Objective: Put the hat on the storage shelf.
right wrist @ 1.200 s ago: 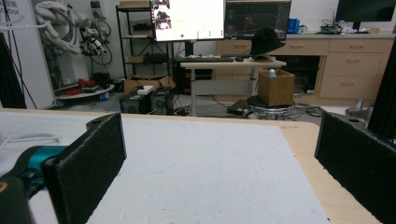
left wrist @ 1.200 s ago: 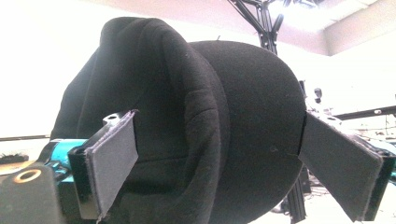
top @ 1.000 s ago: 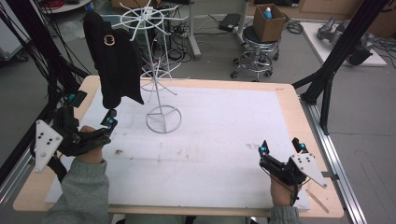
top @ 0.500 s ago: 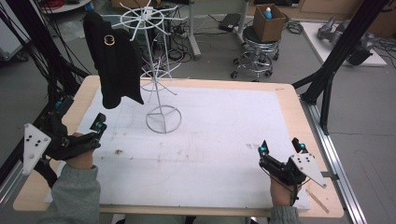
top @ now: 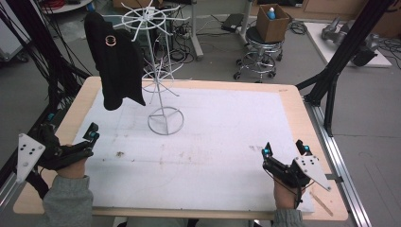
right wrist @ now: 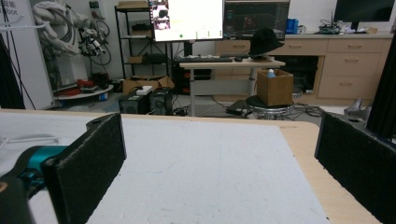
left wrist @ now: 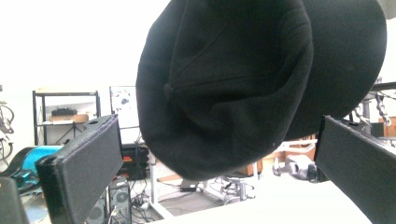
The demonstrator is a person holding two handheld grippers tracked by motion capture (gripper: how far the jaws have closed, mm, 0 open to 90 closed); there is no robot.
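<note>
A black cap (top: 116, 71) with a small metal ring (top: 109, 40) hangs from an arm of the white wire rack (top: 165, 134) at the back left of the table. My left gripper (top: 70, 130) is low over the table's left edge, in front of and below the cap and apart from it. Its jaws have just been opening and stand wide with nothing between them. In the left gripper view the cap (left wrist: 224, 88) hangs beyond the pads (left wrist: 88, 163). My right gripper (top: 283, 148) rests open and empty near the front right corner, pads (right wrist: 88, 158) spread over the mat.
A white mat (top: 213, 142) covers the wooden table (top: 293, 94). Black frame posts (top: 331, 85) stand at the right edge and black struts at the left. Behind the table is a stool carrying a cardboard box (top: 272, 23). A desk with monitors (right wrist: 187, 18) stands farther back.
My left hand has moved left and down, away from the cap toward the table's left edge. The right hand has stayed put.
</note>
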